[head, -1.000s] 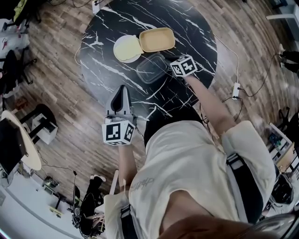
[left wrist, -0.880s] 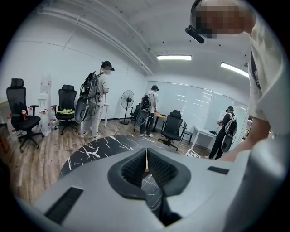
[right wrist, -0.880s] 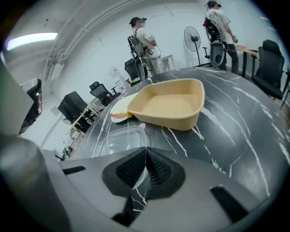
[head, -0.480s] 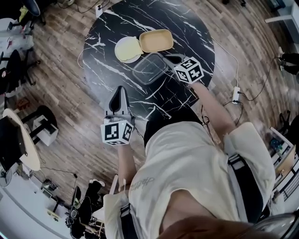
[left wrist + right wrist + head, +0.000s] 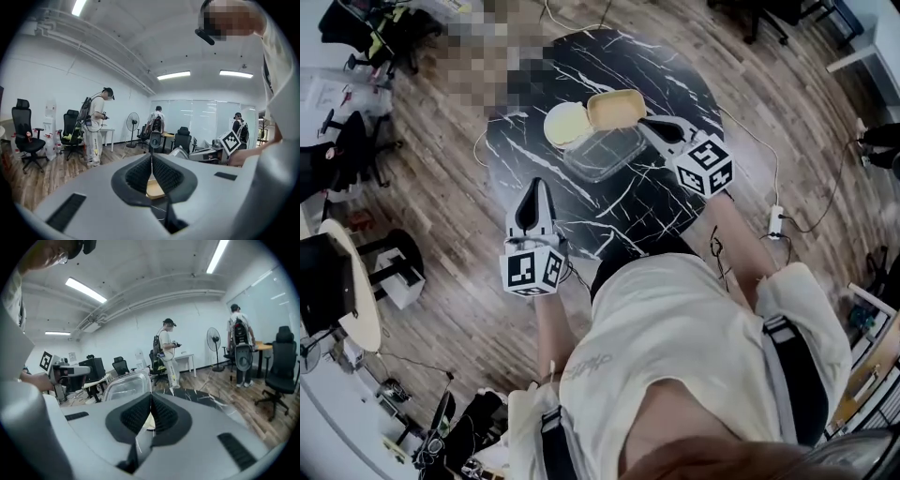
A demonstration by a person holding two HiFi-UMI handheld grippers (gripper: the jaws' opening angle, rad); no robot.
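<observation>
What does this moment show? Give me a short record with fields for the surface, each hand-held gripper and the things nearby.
Surface: round black marble table
Left hand-held gripper: jaws together, nothing between them, near the table's left edge
Right hand-held gripper: shut on the edge of the clear plastic lid, which stands tilted up in the right gripper view
Nearby: tan tray and cream round plate, side by side beyond the clear plastic lid

Bright strip lights (image 5: 174, 75) and white walls (image 5: 37, 79) surround a wood-plank floor (image 5: 459, 281) with black office chairs (image 5: 22, 117)
</observation>
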